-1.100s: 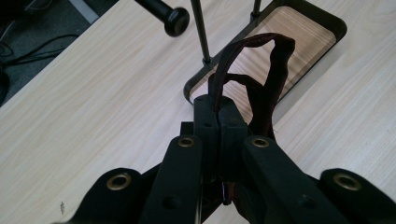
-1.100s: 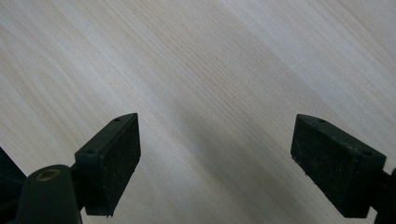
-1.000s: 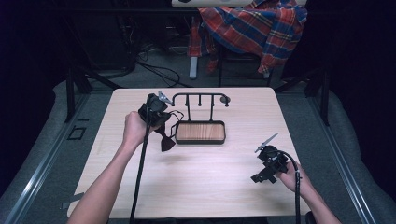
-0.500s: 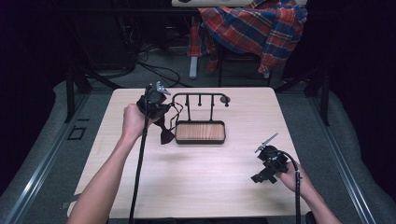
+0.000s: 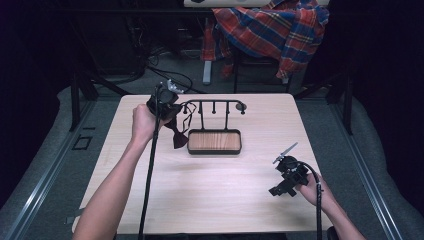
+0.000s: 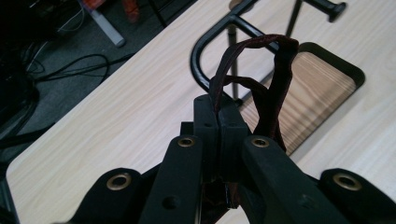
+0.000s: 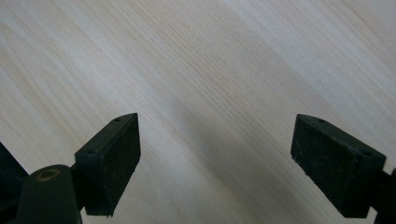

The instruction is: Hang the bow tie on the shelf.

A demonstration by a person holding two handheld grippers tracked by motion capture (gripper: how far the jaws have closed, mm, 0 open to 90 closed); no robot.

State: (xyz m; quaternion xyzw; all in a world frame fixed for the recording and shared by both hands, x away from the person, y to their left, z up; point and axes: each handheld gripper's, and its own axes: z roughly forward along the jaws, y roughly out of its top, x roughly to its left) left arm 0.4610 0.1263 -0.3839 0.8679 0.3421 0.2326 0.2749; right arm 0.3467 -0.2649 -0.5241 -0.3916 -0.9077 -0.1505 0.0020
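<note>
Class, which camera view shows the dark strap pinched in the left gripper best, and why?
The left gripper view: the strap loops up close from between the shut jaws of the left gripper, in front of the black rack. The high view shows it small and dark, hanging beside the rack. The right gripper view faces bare table.

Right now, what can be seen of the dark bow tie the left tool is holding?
The bow tie is dark maroon fabric with a thin strap. The left tool is shut on the strap, whose loop rises above the jaws beside the black rack's curved end. In the high view its bow hangs down just left of the wood-lined tray, near the table.
</note>
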